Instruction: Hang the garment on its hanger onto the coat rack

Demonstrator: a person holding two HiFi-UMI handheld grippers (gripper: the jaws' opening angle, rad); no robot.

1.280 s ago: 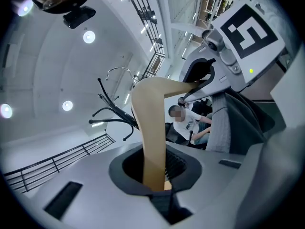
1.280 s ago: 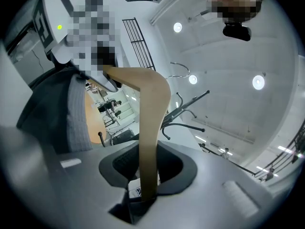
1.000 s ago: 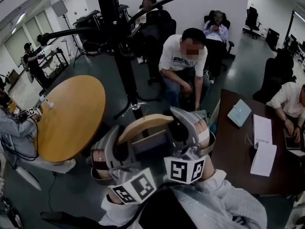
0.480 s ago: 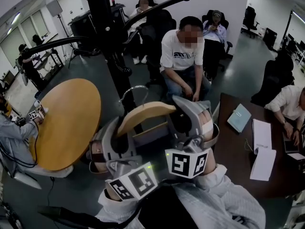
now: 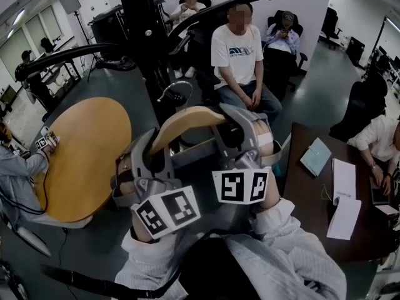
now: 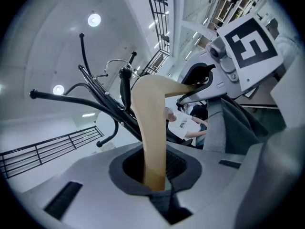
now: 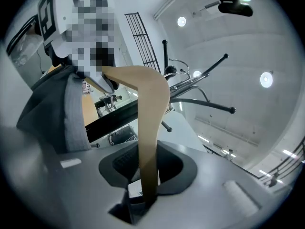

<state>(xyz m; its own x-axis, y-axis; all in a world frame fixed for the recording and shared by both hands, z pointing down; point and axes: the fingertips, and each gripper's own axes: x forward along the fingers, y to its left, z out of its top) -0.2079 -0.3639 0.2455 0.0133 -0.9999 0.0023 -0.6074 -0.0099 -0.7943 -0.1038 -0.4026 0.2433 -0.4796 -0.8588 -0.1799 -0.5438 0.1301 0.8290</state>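
A curved wooden hanger (image 5: 187,120) is held up in front of me, each end clamped by one gripper. My left gripper (image 5: 152,150) is shut on the hanger's left arm (image 6: 151,128). My right gripper (image 5: 239,130) is shut on its right arm (image 7: 150,123). The hanger's metal hook (image 5: 174,92) stands close beside the black pole of the coat rack (image 5: 145,36), below a curved rack arm (image 5: 219,8). A grey garment (image 6: 228,123) drapes from the hanger near the right gripper; in the right gripper view the garment (image 7: 62,109) shows at the left. The head view hides most of it.
A round wooden table (image 5: 81,155) stands at the left. A dark desk (image 5: 309,199) with papers and a notebook is at the right. A person in a white T-shirt (image 5: 234,45) sits just behind the rack; more people and office chairs are further back.
Both grippers have lifted the hanger and carried it forward toward the rack. Its hook has come into view and now sits next to the pole. The grips have not changed.
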